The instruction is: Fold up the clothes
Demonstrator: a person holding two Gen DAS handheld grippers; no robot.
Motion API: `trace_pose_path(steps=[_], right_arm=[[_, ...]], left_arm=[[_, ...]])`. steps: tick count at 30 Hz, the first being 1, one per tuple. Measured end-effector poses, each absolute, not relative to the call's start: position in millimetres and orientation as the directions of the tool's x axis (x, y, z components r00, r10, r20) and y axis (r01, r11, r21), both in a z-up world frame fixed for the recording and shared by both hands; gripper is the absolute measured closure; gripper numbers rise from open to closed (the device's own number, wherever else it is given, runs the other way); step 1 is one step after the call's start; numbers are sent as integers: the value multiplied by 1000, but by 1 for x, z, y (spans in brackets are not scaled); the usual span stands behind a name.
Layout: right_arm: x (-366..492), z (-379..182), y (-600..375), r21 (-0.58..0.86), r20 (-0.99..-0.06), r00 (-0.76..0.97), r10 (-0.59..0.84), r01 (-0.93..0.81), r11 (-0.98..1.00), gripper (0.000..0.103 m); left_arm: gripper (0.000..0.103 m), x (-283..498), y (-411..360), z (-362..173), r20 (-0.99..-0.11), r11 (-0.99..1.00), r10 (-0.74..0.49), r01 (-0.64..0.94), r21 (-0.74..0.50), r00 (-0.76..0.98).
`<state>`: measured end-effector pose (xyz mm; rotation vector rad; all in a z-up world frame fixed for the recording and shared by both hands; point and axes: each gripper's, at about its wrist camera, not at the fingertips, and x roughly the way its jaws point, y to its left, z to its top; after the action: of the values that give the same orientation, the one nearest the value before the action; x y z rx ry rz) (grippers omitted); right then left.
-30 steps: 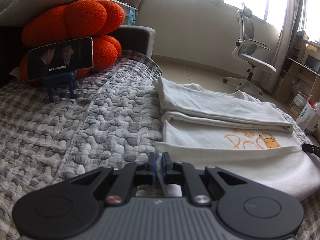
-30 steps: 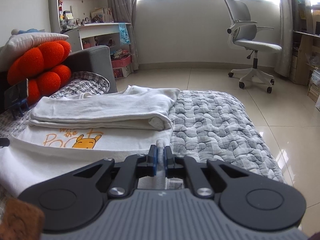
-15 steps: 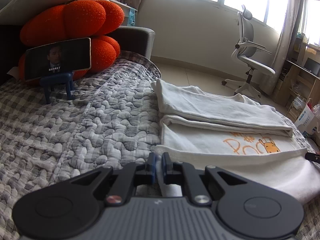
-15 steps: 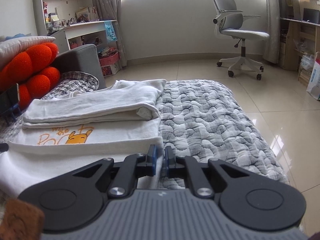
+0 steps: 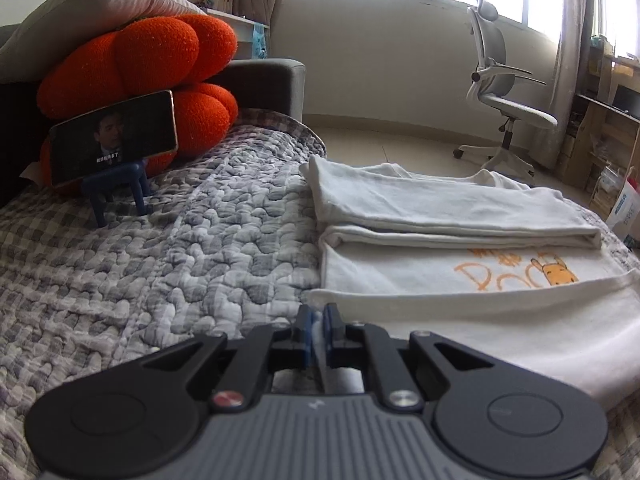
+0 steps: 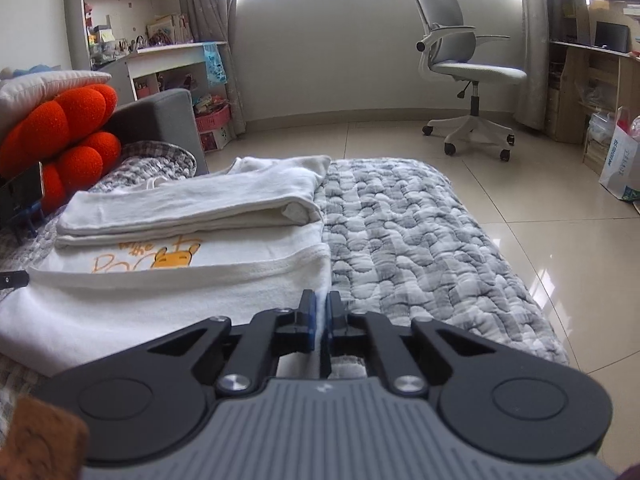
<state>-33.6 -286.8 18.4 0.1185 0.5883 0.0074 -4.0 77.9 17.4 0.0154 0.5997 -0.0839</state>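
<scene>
Fingers of the left gripper (image 5: 318,312) are pinched together on the near left corner of the white T-shirt (image 5: 460,276), a sliver of white cloth being seen between the blue pads. On the right gripper (image 6: 319,303) the fingers have just been closing and are now clamped on the near right corner of the same garment — white fabric is caught between its pads too. The shirt is spread on the grey quilted cover (image 5: 180,264) just beyond both grippers, its near hem turned up and over, so that an orange cartoon print (image 5: 520,276) is partly covered. Its far part is already folded into a thick band (image 6: 192,208). Far left in the scene, a phone (image 5: 114,136) on a blue stand is leaned against an orange pumpkin cushion (image 5: 160,52). Beyond the bed, a grey office chair (image 6: 460,64) is seen on the tiled floor by the window.
</scene>
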Motion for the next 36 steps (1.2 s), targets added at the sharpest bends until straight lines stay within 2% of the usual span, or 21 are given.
trace_pose_path(steps=[9,14,16,17,20,25,28,31,33,36], right_arm=[[-44,27,-281,83,-517,856,-15,68,994,99],[-36,15,-283,83,-551,835,-21,79,993,99],[-36,17,-282,83,-552,834,-17,75,994,98],[-37,18,-282,83,-552,834,-13,71,994,97],[-43,24,-286,95,-538,843,-10,72,993,85],[-61,43,-286,82,-478,878,-27,75,994,84],[-66,52,-272,83,-467,882,57,-20,996,84],[-58,51,-242,117,-515,822,244,-214,970,80],[-51,47,-219,143,-555,756,348,-326,934,79],[-42,39,-187,132,-599,674,433,-450,883,79]], left_arm=[[91,-2,83,21,-569,996,-88,79,-40,818],[87,-1,83,20,-570,996,-85,79,-35,817],[68,-1,89,24,-581,996,-86,63,-60,809],[65,-2,95,28,-579,995,-89,51,-83,810],[62,-12,112,42,-560,993,-72,6,-119,825],[59,-41,108,67,-513,990,-126,75,-118,849],[54,-53,78,71,-517,971,-239,211,-114,822],[52,-52,49,63,-556,939,-334,321,-126,761],[52,-46,32,51,-591,927,-356,355,-123,724],[52,-39,18,37,-631,912,-378,390,-127,677]])
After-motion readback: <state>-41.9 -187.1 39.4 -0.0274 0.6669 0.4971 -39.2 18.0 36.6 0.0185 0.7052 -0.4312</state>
